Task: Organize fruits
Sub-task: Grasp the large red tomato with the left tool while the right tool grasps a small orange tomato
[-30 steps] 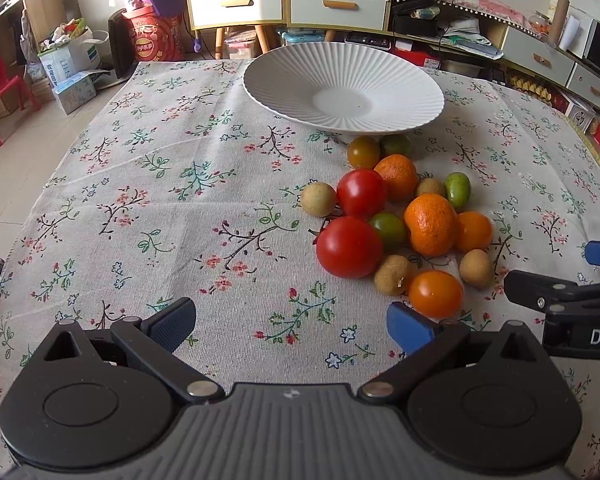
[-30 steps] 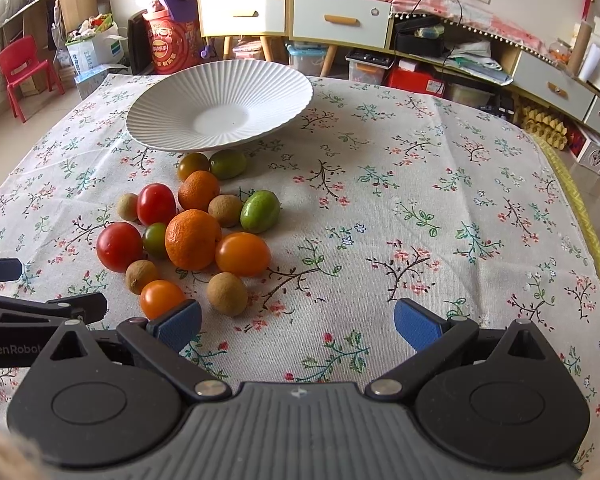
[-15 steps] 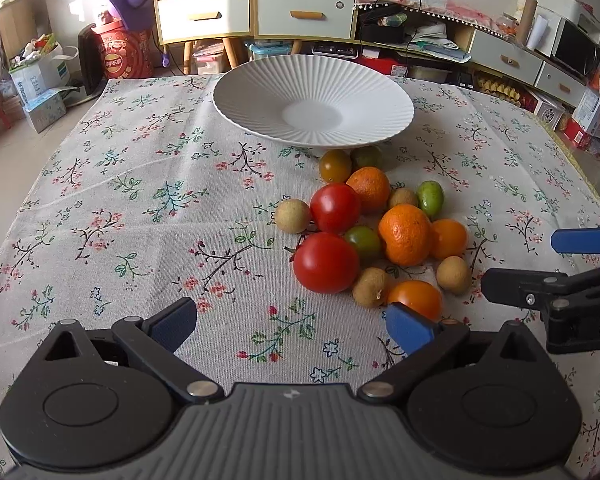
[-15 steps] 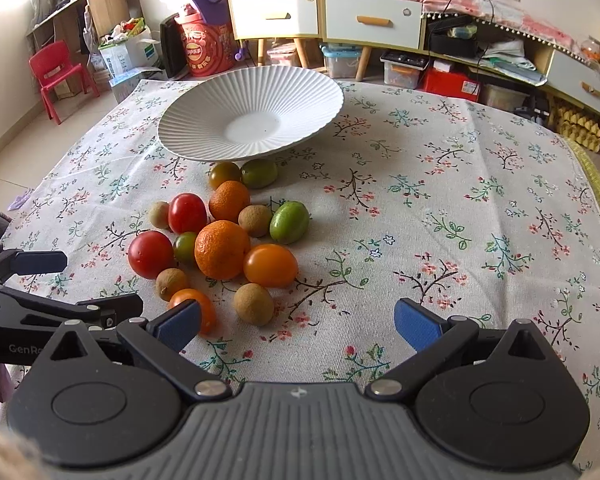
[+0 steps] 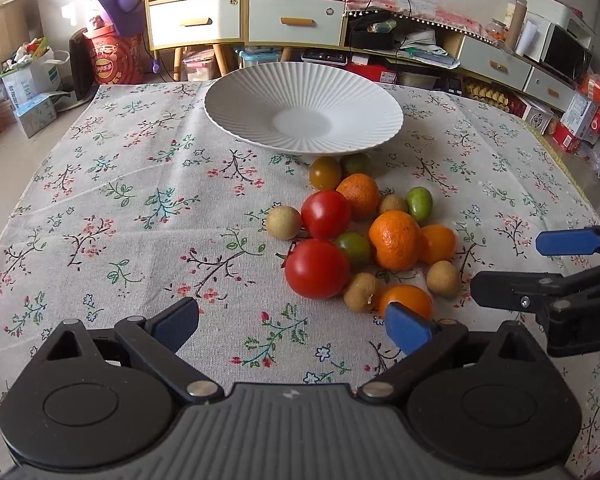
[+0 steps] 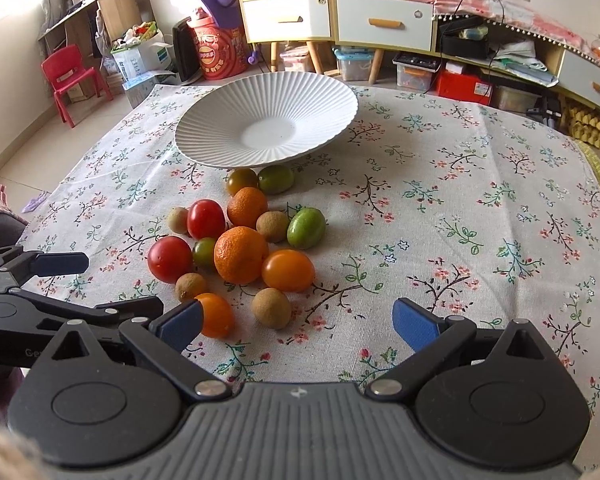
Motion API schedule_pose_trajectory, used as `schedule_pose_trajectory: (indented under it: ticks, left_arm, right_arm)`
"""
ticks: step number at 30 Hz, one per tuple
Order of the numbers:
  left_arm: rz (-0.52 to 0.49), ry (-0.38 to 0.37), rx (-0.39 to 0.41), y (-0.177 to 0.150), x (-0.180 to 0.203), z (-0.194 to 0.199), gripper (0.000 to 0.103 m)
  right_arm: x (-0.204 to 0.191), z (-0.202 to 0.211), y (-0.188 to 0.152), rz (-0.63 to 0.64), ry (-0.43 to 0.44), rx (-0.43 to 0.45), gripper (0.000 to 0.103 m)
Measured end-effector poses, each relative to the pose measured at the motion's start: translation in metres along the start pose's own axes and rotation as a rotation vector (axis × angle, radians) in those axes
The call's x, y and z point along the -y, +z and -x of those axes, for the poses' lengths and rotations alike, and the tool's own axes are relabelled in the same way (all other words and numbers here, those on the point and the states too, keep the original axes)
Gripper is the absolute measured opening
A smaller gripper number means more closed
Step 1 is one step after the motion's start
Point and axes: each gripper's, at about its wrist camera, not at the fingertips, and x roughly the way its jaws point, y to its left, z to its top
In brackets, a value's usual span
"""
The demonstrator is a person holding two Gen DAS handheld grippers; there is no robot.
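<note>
Fruits, a tight cluster of red tomatoes [image 5: 318, 268], orange mandarins [image 6: 241, 255] and small brown longans [image 6: 271, 307], lie on the floral tablecloth [image 5: 120, 216] just ahead of the left gripper [image 5: 292, 322] and right gripper [image 6: 298, 322], both with fingers apart and holding nothing, and the empty white ribbed plate [image 5: 304, 114] stands behind them.
</note>
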Motion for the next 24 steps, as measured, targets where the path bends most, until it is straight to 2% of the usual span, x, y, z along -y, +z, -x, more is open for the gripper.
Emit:
schedule_pose_trajectory:
  ticks: [5, 7, 11, 13, 19, 24]
  left_arm:
    - [-0.015, -0.028, 0.018, -0.002, -0.003, -0.004, 0.082]
    - [-0.022, -0.047, 0.032, -0.003, -0.004, -0.006, 0.077]
    - [-0.009, -0.091, 0.059, -0.004, -0.007, -0.009, 0.069]
    - [0.014, -0.121, 0.063, -0.004, -0.009, -0.011, 0.060]
    - [0.034, -0.162, 0.086, -0.001, -0.010, -0.013, 0.041]
    - [0.051, -0.169, 0.091, 0.001, -0.010, -0.015, 0.037]
  right_arm:
    - [0.002, -0.006, -0.004, -0.007, 0.036, -0.003, 0.088]
    - [0.003, -0.011, -0.006, -0.008, 0.042, -0.012, 0.074]
    - [0.002, -0.016, -0.010, 0.000, 0.049, -0.017, 0.061]
    - [0.001, -0.017, -0.010, 0.000, 0.055, -0.012, 0.052]
    - [0.005, -0.020, -0.006, -0.034, 0.078, 0.015, 0.046]
    - [0.011, -0.026, -0.001, -0.084, 0.101, 0.025, 0.046]
